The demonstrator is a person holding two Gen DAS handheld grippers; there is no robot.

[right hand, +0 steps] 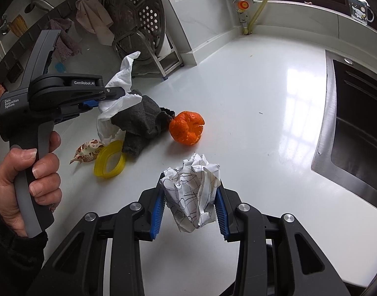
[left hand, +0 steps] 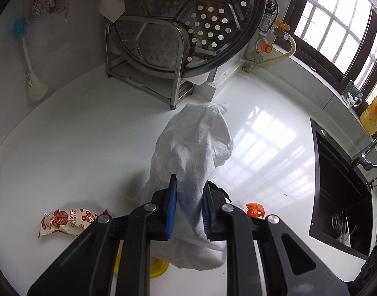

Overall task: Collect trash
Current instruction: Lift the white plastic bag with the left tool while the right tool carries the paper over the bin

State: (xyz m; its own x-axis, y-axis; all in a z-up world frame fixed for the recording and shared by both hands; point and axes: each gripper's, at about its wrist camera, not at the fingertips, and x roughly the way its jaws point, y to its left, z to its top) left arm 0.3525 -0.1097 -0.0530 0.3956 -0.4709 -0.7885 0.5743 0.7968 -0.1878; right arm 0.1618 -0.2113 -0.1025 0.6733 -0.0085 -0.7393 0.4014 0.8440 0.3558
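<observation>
My left gripper (left hand: 189,185) is shut on a crumpled white paper towel (left hand: 196,143) and holds it above the white counter (left hand: 89,148). The right wrist view shows this gripper (right hand: 114,93) with the towel (right hand: 122,79) hanging from it. My right gripper (right hand: 191,187) is shut on a crumpled ball of printed paper (right hand: 193,190), lifted off the counter. An orange peel (right hand: 187,128) lies on the counter and shows in the left wrist view (left hand: 255,209). A red-and-white snack wrapper (left hand: 65,222) lies at the left, also seen in the right wrist view (right hand: 87,150).
A dark grey cloth (right hand: 141,123) and a yellow ring-shaped lid (right hand: 109,160) lie beside the peel. A steel rack with a perforated steamer tray (left hand: 188,24) stands at the back. A black sink (right hand: 356,113) is at the right. A gas valve and yellow hose (right hand: 252,12) are by the window.
</observation>
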